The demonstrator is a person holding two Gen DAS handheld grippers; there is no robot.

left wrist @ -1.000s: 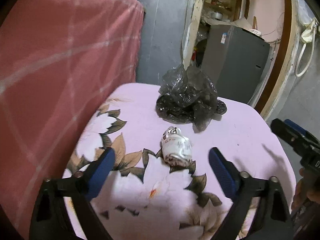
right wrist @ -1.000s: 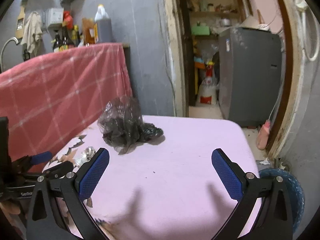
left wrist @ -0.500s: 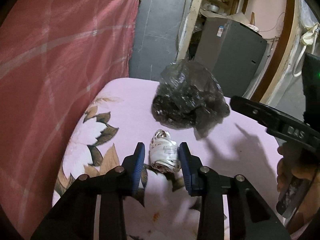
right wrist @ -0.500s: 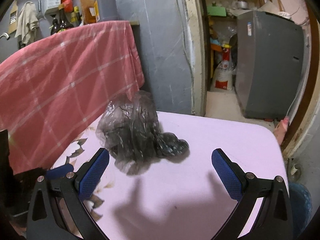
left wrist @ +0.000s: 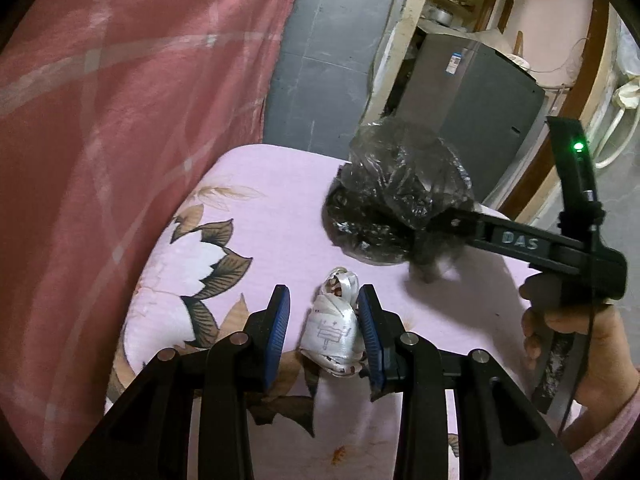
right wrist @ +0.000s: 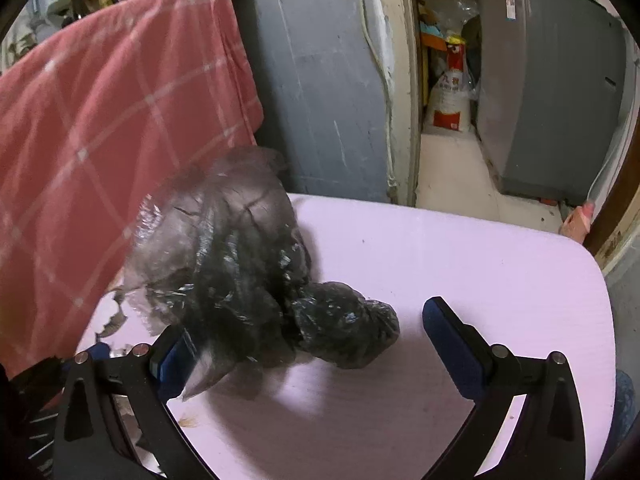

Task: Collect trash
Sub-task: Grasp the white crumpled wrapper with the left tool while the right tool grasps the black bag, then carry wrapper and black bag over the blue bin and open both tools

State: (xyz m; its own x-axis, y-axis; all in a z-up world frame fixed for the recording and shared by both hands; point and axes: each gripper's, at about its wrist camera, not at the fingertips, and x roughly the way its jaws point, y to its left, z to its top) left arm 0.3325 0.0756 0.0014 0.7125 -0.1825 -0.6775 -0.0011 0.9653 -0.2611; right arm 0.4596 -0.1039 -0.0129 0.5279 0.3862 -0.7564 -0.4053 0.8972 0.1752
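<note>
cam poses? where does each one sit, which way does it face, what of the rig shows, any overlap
Left wrist: on the left gripper, looking down at the crumpled white wrapper between its fingers; right gripper and a hand enter from the right.
Right wrist: on the right gripper, looking down at the black plastic bag; jaws wide.
Shared: the bag, pink tablecloth, red blanket, grey appliance.

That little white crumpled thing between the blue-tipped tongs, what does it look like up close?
The crumpled white wrapper looks like thin glossy plastic or foil, squashed into a lump with a twisted open end pointing away from the camera. Faint grey printing and small reddish-brown marks show on it. It lies on the pink floral tablecloth, between the blue pads of the left tongs. The right-side pad touches it; a gap remains at the left-side pad. The dark plastic bag sits behind it, apart.
</note>
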